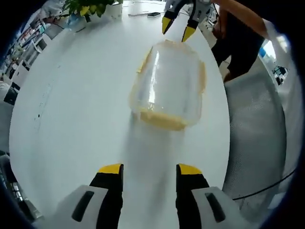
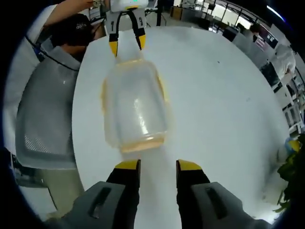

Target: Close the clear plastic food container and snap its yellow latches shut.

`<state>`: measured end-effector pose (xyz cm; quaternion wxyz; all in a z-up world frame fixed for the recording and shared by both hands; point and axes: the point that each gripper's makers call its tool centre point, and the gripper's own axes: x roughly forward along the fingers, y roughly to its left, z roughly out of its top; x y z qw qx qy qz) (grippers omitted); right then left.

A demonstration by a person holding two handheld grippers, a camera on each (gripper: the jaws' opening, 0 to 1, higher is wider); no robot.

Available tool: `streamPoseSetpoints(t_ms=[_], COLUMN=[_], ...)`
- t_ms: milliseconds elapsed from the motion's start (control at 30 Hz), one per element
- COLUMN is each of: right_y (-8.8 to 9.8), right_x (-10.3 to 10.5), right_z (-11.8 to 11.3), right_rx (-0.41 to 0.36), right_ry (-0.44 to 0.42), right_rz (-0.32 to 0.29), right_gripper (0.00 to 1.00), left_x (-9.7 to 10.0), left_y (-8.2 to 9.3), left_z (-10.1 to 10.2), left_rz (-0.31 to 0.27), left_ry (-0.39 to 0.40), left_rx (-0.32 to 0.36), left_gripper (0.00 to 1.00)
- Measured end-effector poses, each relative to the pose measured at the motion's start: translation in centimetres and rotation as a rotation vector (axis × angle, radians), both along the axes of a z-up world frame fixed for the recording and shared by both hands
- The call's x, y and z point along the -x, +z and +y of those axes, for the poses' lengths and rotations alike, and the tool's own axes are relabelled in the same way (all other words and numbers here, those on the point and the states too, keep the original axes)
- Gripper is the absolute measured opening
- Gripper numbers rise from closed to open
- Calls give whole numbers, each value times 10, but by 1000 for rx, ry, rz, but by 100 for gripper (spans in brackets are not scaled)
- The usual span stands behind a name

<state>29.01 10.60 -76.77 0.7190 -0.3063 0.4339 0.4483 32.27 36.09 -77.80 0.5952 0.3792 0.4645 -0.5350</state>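
The clear plastic food container (image 1: 167, 88) lies on the white table (image 1: 71, 105), yellow latches along its sides (image 1: 203, 76) and near end. In the left gripper view my left gripper (image 1: 150, 170) stands open a short way before the container's near end, touching nothing. The right gripper (image 1: 176, 27) hovers open at the container's far end. In the right gripper view the container (image 2: 136, 105) sits just ahead of my open right gripper (image 2: 157, 165), with the left gripper (image 2: 127, 44) beyond it. Blur hides whether the latches are snapped down.
A grey mesh chair (image 1: 257, 124) stands at the table's edge, also in the right gripper view (image 2: 45, 109). A person in dark clothes (image 1: 238, 38) is behind it. A potted plant (image 1: 90, 7) and a phone (image 1: 153, 14) sit at the far edge.
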Motion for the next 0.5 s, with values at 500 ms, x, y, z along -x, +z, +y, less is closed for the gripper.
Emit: streamPoseSetpoints(t_ms=[500], right_y=[5], right_x=[0], right_z=[9], right_rx=[-27], right_ry=[-102], right_rz=[-45], right_gripper=[27], left_x=[19], left_y=[13], left_z=[-28], left_rz=[103], left_ry=[157], left_rx=[148], left_gripper=[48])
